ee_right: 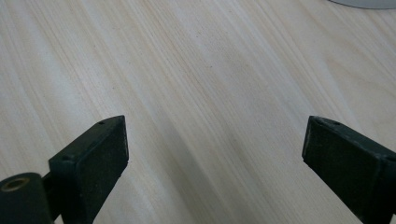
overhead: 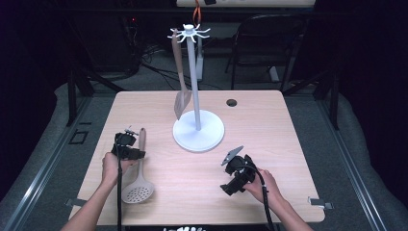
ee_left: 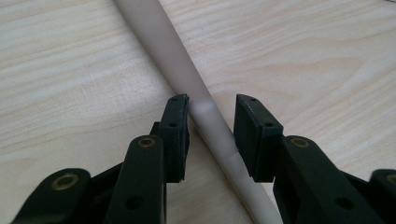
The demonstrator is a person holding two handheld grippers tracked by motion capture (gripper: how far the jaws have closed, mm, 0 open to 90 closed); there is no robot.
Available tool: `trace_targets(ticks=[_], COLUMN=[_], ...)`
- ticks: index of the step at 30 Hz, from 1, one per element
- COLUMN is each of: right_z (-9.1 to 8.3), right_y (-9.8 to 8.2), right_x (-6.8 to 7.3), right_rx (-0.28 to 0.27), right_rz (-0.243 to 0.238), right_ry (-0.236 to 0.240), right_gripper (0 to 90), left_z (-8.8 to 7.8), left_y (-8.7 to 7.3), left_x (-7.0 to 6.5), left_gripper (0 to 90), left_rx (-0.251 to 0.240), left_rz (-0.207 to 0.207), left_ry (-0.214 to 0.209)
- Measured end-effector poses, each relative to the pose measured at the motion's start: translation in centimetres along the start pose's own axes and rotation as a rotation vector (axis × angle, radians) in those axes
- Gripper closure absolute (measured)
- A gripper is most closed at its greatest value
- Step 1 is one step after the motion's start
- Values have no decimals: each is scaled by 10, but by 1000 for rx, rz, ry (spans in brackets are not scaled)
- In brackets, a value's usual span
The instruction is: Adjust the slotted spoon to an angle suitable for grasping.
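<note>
Left gripper [overhead: 129, 147], at 8 o'clock from the white stand [overhead: 198, 131]: jaws narrowly parted astride the slotted spoon [overhead: 138, 185] handle, one pad touching, the other just clear. Spoon lies flat on the table [overhead: 269, 120]. Right gripper [overhead: 236, 168], 5 o'clock: jaws wide, nothing between them.

No readable text, labels, brands, numbers or signs anywhere in these views.
</note>
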State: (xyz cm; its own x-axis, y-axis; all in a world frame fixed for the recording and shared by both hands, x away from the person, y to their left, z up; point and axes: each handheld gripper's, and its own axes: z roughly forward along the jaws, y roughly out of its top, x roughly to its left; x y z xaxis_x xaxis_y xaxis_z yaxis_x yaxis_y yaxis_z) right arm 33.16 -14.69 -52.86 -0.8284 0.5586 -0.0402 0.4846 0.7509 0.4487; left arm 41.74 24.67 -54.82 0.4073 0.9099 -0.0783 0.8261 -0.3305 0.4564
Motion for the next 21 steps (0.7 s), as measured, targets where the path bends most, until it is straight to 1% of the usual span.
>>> trace_targets(ticks=[1,2,7,10,11,14,17,18,19,21], right_z=[0,0,0,0,1,0,0,0,0,0], right_y=[0,0,0,0,0,0,0,0,0,0], right_x=[0,0,0,0,0,0,0,0,0,0], right_rx=[-4,5,5,5,-3,-1,-1,-2,-2,3], right_rz=[-3,-10,-11,-11,-4,-4,0,1,2,-3], right_ry=[1,-3,-4,-3,-1,-1,-1,0,-1,-2], right_gripper=[66,66,67,67,67,67,67,67,68,68], left_z=[1,1,3,7,9,10,10,10,9,9], left_y=[1,1,4,5,5,6,5,5,5,4], left_x=[0,0,0,0,0,-2,-1,-1,0,2], left_gripper=[647,641,616,594,589,586,592,596,601,623], left_rx=[0,10,27,53,57,64,61,62,56,44], left_rz=[-1,-1,-15,-16,-18,-9,-20,-22,-33,-54], left_ry=[5,6,20,23,22,33,32,26,13,-32])
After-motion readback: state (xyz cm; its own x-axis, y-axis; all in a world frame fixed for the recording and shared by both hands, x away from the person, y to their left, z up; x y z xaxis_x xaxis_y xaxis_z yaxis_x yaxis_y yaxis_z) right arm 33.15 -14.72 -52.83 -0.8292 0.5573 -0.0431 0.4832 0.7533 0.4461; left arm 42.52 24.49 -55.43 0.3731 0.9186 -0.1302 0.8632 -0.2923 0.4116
